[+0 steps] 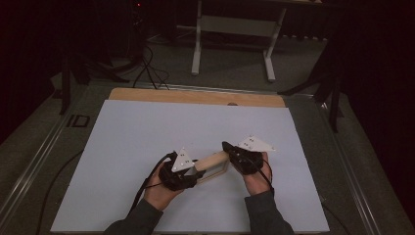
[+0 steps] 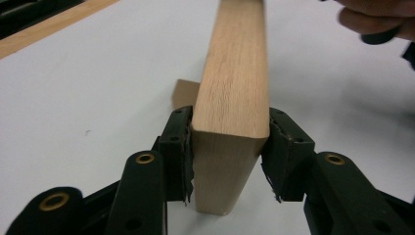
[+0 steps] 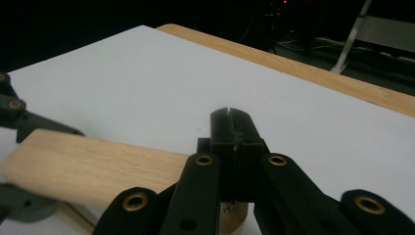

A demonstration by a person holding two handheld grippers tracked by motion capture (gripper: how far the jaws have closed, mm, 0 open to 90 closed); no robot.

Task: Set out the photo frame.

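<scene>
High view, near to far: we are cataloguing two sleeved forearms at the bottom edge, then the left gripper (image 1: 188,172) and right gripper (image 1: 230,151), with a wooden frame (image 1: 211,167) spanning between them on the white table sheet (image 1: 147,132). Beyond, the wooden table edge (image 1: 195,96) is showing, and a pale table stand (image 1: 234,29) is standing on the dark floor.

Item, left gripper view: the jaws are standing either side of the near end of the frame's top bar (image 2: 234,88). The left pad (image 2: 182,147) is lying against the wood, while the right pad (image 2: 279,147) is looking barely off it, so we are judging the clamp as slack rather than firm. The other hand (image 2: 377,19) is showing at the far end.

Item, right gripper view: the jaws are standing fully together, tips touching with nothing between, resting over the bar (image 3: 93,166).

Progress, as we are reading it: the frame is standing on edge and steadied at both ends; carrying, turning or setting it elsewhere is remaining.
</scene>
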